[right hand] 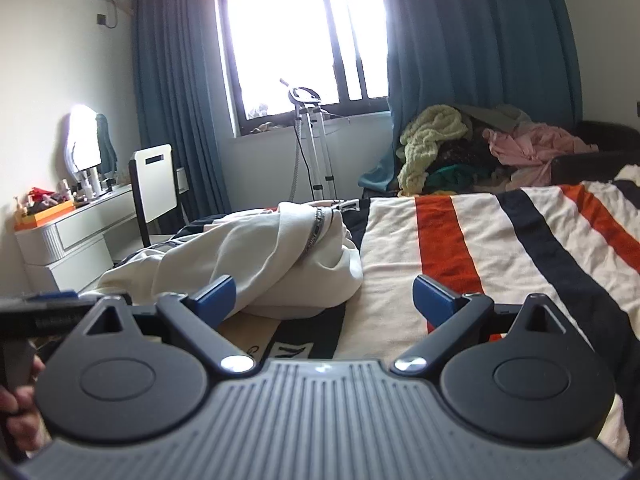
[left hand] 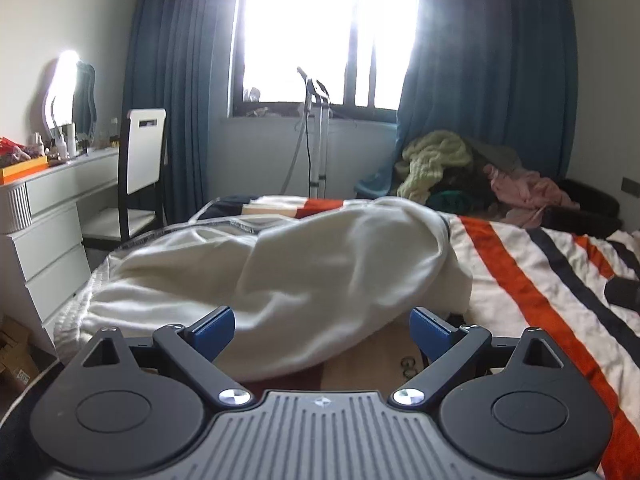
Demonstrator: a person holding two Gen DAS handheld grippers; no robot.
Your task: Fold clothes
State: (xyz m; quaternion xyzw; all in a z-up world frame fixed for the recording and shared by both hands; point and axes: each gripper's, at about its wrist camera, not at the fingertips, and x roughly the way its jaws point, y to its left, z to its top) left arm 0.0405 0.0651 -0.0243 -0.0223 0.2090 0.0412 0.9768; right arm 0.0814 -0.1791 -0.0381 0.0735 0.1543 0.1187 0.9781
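Two sets of blue-tipped tongs sit in front of me, and both stand wide apart with nothing clamped in them. My left gripper [left hand: 322,330] hovers low at the near edge of the cream garment [left hand: 280,272], which lies in a loose, rumpled heap on the striped bedspread [left hand: 532,280]; the cloth bulges up between the two blue pads [left hand: 214,330] but I see neither one pressing on it. My right gripper [right hand: 324,298] points over the bedspread [right hand: 480,240] itself, with the same cream garment [right hand: 256,264] off to the left of its jaws, its near edge just behind the left pad [right hand: 214,296]. From that side I can make out a dark patterned band running across the upper fold of the garment. A flat tan board [left hand: 372,354] shows under the garment's near edge in the left view. At the far end of the bed a pile of other clothes [right hand: 472,148] is heaped up, pale yellow knit on the left and pink on the right, well apart from the cream piece. Beyond the bed I see a bright window [left hand: 324,28] with blue curtains [left hand: 180,80], a white chair [left hand: 142,152] and a white dresser [left hand: 48,232] along the left wall. A person's hand [right hand: 20,412] shows at the lower left edge of the right view.
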